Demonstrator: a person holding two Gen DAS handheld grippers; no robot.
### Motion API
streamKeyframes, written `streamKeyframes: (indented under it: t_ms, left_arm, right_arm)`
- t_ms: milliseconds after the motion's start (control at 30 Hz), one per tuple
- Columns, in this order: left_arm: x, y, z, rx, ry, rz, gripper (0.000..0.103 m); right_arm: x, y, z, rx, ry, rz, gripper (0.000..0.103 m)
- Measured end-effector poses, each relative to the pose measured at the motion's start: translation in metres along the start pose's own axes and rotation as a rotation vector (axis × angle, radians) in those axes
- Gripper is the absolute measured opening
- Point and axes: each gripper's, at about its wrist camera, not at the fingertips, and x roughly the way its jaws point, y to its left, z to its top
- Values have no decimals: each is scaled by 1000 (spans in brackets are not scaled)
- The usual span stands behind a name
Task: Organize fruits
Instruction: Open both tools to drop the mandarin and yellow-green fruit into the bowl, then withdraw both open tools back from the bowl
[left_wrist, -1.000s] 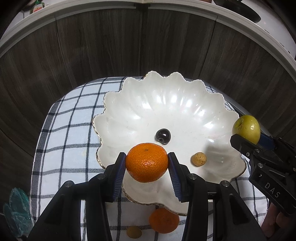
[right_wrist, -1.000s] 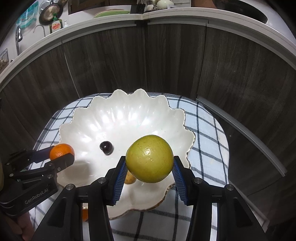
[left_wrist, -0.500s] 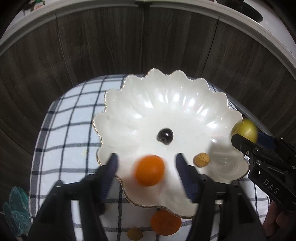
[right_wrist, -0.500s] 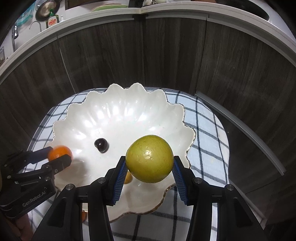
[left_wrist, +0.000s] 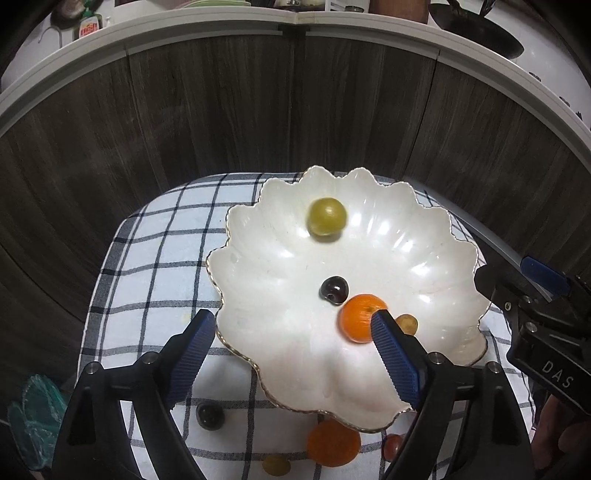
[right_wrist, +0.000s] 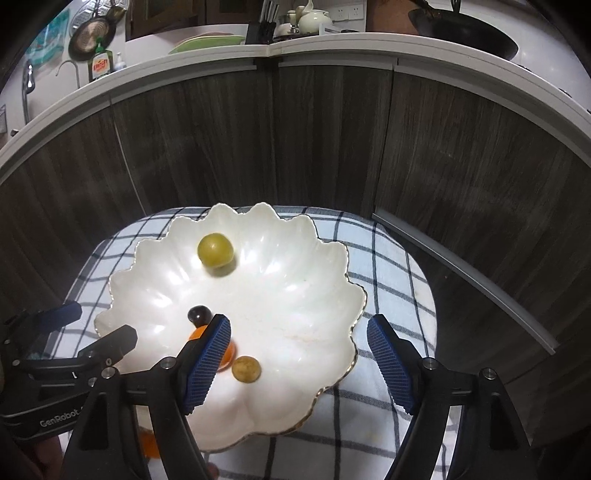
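Four fruits sit in the bowl (left_wrist: 236, 236) as I hold both grippers (left_wrist: 291, 332) (right_wrist: 299, 339) wide and empty; next I take the orange (left_wrist: 332, 443) at 6 o'clock squarely

Light: the room was dim, with overhead light falling mostly on the white bowl (left_wrist: 436, 236).
Glare: soft bright patches sat on the bowl's fluted wall in both views.
Shadows: the green fruit (left_wrist: 327, 216) cast a short blurred shadow beneath itself; the cabinet fronts (right_wrist: 332, 140) stayed dark.
Blur: the green fruit and the orange (left_wrist: 360, 315) looked slightly smeared.
Distortion: the fisheye bent the countertop edge (right_wrist: 332, 40) into an arc, with black corners.
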Motion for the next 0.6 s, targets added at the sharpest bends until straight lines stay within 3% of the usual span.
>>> streamKeyframes:
  t_ms: [600]
  left_arm:
    - [-47,6,-8,11,-62,17,87]
  right_arm:
    - [-43,7,-4,0,-51,5,77]
